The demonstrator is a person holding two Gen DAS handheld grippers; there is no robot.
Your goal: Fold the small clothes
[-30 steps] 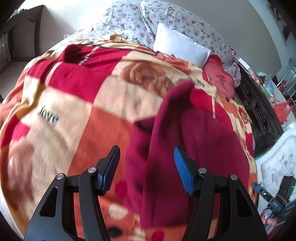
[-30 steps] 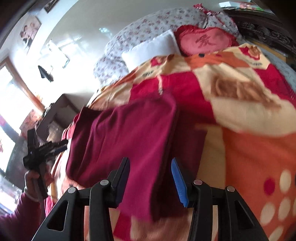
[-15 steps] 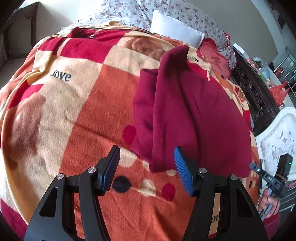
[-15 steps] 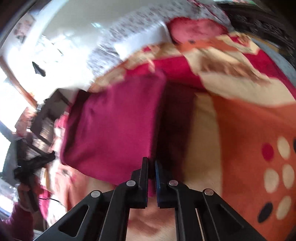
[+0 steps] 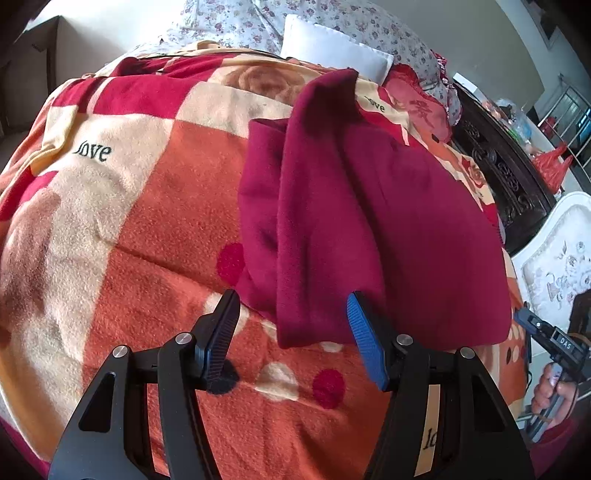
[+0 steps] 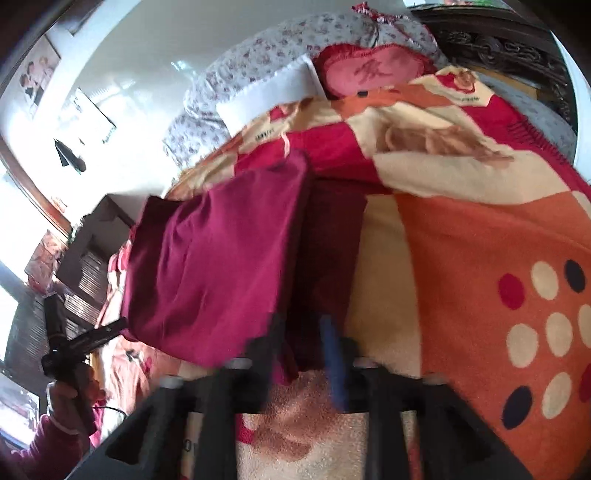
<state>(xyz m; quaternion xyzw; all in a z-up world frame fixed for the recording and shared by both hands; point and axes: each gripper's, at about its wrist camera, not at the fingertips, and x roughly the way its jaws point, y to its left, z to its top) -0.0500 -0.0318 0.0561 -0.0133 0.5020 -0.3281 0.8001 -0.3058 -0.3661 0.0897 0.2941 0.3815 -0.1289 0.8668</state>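
Note:
A maroon garment [image 5: 369, 206] lies folded lengthwise on the patchwork blanket [image 5: 129, 229], one long layer lapped over the other. My left gripper [image 5: 291, 299] is open just above its near hem, and the hem lies between the fingertips without touching them. In the right wrist view the garment [image 6: 221, 266] lies ahead, and its near corner hangs between the blurred jaws of my right gripper [image 6: 303, 339]. Those jaws are opening and the pads do not press the cloth. A hand holds each gripper in the other's view: the right one [image 5: 554, 343], the left one [image 6: 85, 339].
A white pillow [image 5: 332, 48], floral pillows [image 5: 258, 18] and a red heart cushion [image 5: 417, 99] lie at the head of the bed. A dark carved bed frame [image 5: 506, 166] runs along the right. A dark cabinet [image 6: 88, 243] stands beyond the bed's left side.
The right gripper shut on the garment's near edge half a second ago and now stands apart again. The left gripper stayed open and came nearer the near hem. The garment now lies flatter.

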